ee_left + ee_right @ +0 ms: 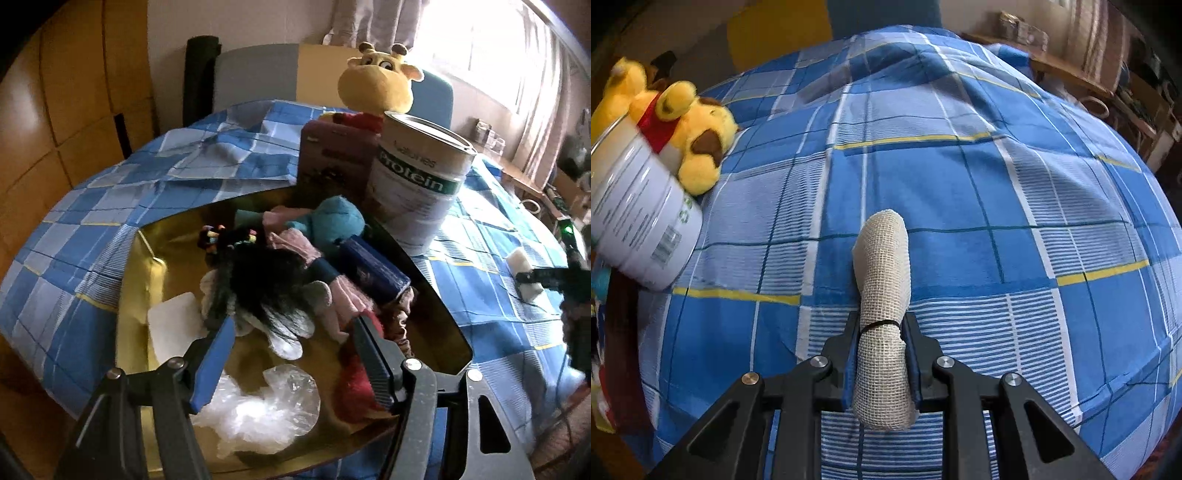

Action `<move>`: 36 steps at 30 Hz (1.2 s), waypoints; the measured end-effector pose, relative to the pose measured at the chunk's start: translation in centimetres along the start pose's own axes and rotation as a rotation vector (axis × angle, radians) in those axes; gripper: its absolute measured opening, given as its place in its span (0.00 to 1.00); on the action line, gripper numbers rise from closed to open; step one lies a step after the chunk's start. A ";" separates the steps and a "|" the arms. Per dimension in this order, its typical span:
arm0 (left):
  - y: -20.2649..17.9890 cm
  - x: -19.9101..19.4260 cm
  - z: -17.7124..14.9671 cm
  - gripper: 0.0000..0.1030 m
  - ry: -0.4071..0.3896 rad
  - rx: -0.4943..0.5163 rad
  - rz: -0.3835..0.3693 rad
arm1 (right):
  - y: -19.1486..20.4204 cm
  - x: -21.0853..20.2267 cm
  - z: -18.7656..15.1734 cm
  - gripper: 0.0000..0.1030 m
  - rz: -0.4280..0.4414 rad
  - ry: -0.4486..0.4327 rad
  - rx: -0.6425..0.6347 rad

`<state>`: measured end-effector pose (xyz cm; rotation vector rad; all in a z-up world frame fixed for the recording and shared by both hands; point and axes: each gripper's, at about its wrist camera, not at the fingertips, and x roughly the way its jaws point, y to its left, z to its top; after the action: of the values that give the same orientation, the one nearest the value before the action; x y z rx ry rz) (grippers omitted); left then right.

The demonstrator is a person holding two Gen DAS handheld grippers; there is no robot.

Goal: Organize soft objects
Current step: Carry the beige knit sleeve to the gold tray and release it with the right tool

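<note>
We work across from the left, where our left gripper (291, 354) hangs over the shallow gold-lined cardboard tray (147, 258) that lies on the blue, white and yellow checked cloth (92, 221), its blue-padded fingers (214, 362) standing apart with nothing pinched between them. Below them the tray already holds a jumble of soft things: a white foam block (173, 325), a crumpled clear plastic bag (266, 410), a black-haired rag doll with silvery wings (266, 291), a teal and pink stuffed toy (332, 218), a dark blue cylinder (373, 266) and something red and fuzzy (354, 380) beside the right finger. Behind the tray stand a pink box (332, 155), a white protein tin (417, 184) and a yellow plush giraffe (380, 85). Further right, our right gripper (882, 354) has its fingers clamped on a roll of beige gauze bandage bound with a thin black band (882, 295), held over open cloth well apart from the tray. We judge the step in hand to be carrying this roll to the collection; sorting is partly done, with the giraffe still outside. Next we need to swing the right gripper leftward past the tin without knocking it, lower the roll into a free patch of the tray, then release. The left gripper seems ready either to clear space or to pick an item, though which one we cannot tell.
</note>
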<state>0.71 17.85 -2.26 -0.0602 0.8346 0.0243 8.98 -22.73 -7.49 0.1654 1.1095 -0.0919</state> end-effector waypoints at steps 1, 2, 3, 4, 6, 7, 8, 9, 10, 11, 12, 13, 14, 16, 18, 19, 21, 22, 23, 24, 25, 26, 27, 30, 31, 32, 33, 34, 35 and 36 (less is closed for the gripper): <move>0.1 0.1 0.0 0.66 0.000 -0.002 -0.008 | -0.1 0.0 0.6 0.20 -0.018 0.006 0.011; 0.3 0.1 -0.1 0.66 -0.001 -0.004 -0.014 | -0.2 -0.2 1.5 0.20 -0.033 0.009 0.018; 0.4 0.1 -0.1 0.66 -0.002 -0.007 -0.017 | -0.1 -0.5 2.7 0.20 -0.051 0.006 0.022; 0.6 0.2 -0.2 0.66 -0.001 -0.013 -0.022 | 0.1 -1.0 4.2 0.20 -0.073 -0.001 0.021; 1.2 0.2 -0.3 0.66 0.001 -0.031 -0.035 | 0.7 -2.1 7.2 0.20 -0.109 -0.019 0.021; 1.5 0.2 -0.3 0.66 -0.002 -0.040 -0.038 | 1.2 -2.9 9.1 0.20 -0.129 -0.034 0.021; 1.9 0.2 -0.3 0.66 -0.004 -0.053 -0.039 | 2.0 -4.1 11.4 0.20 -0.155 -0.057 0.015; 2.2 0.1 -0.3 0.66 -0.006 -0.061 -0.042 | 2.7 -5.0 13.1 0.20 -0.172 -0.077 0.008; 2.6 0.0 -0.3 0.66 -0.008 -0.071 -0.047 | 3.7 -6.1 15.0 0.20 -0.190 -0.097 -0.002; 3.0 0.0 -0.2 0.66 -0.012 -0.082 -0.046 | 4.9 -7.2 17.0 0.20 -0.205 -0.119 -0.012; 3.4 -0.1 -0.2 0.66 -0.015 -0.091 -0.045 | 6.4 -8.6 19.0 0.20 -0.213 -0.147 -0.023; 3.7 -0.1 -0.2 0.66 -0.016 -0.101 -0.047 | 8.0 -9.9 20.7 0.20 -0.212 -0.178 -0.037; 4.2 -0.1 -0.2 0.66 -0.018 -0.114 -0.047 | 9.6 -11.0 22.2 0.20 -0.210 -0.206 -0.056; 4.7 0.0 -0.2 0.66 -0.017 -0.128 -0.048 | 14.2 -13.2 24.9 0.20 -0.191 -0.265 -0.108; 5.1 0.0 -0.3 0.66 -0.015 -0.135 -0.047 | 19.2 -14.9 26.5 0.20 -0.138 -0.318 -0.178; 5.3 0.0 -0.4 0.67 -0.012 -0.140 -0.048 | 21.8 -15.5 26.9 0.20 -0.113 -0.345 -0.220; 5.6 0.0 -0.6 0.68 -0.010 -0.148 -0.047 | 27.5 -16.5 27.0 0.20 -0.051 -0.396 -0.319; 5.9 0.0 -0.7 0.70 -0.009 -0.154 -0.046 | 30.1 -16.6 26.7 0.20 -0.027 -0.417 -0.370; 6.1 -0.1 -0.8 0.70 -0.009 -0.159 -0.044 | 32.6 -16.7 26.3 0.20 -0.007 -0.433 -0.422; 6.3 -0.2 -0.8 0.70 -0.010 -0.164 -0.040 | 35.3 -16.6 25.6 0.20 0.023 -0.441 -0.477; 6.7 -0.3 -0.9 0.71 -0.012 -0.172 -0.030 | 37.2 -16.6 24.8 0.20 0.057 -0.444 -0.521; 7.1 -0.4 -0.9 0.71 -0.015 -0.179 -0.022 | 39.3 -16.5 23.7 0.20 0.099 -0.442 -0.576; 7.6 -0.6 -0.9 0.72 -0.021 -0.190 -0.011 | 41.6 -16.3 21.8 0.20 0.148 -0.431 -0.653; 9.1 -0.8 -1.0 0.73 -0.031 -0.227 0.028 | 45.3 -15.5 16.3 0.20 0.230 -0.381 -0.845; 9.5 -0.9 -1.0 0.73 -0.032 -0.236 0.036 | 46.1 -15.1 14.3 0.20 0.260 -0.353 -0.902; 10.0 -1.0 -1.0 0.73 -0.035 -0.251 0.053 | 46.5 -14.7 12.2 0.20 0.282 -0.326 -0.945; 10.6 -1.1 -1.1 0.74 -0.040 -0.267 0.071 | 46.9 -14.2 10.0 0.20 0.297 -0.291 -0.982; 11.0 -1.3 -1.2 0.76 -0.043 -0.279 0.083 | 47.0 -13.6 8.2 0.20 0.314 -0.252 -1.011; 11.5 -1.5 -1.3 0.78 -0.046 -0.295 0.101 | 47.0 -12.9 6.3 0.20 0.327 -0.214 -1.035; 11.9 -1.6 -1.4 0.79 -0.051 -0.307 0.113 | 46.8 -12.0 4.2 0.20 0.330 -0.172 -1.055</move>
<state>-1.97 29.61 -2.51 -0.2997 0.7767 0.2597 14.66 22.42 9.19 -0.5951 0.8272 0.7543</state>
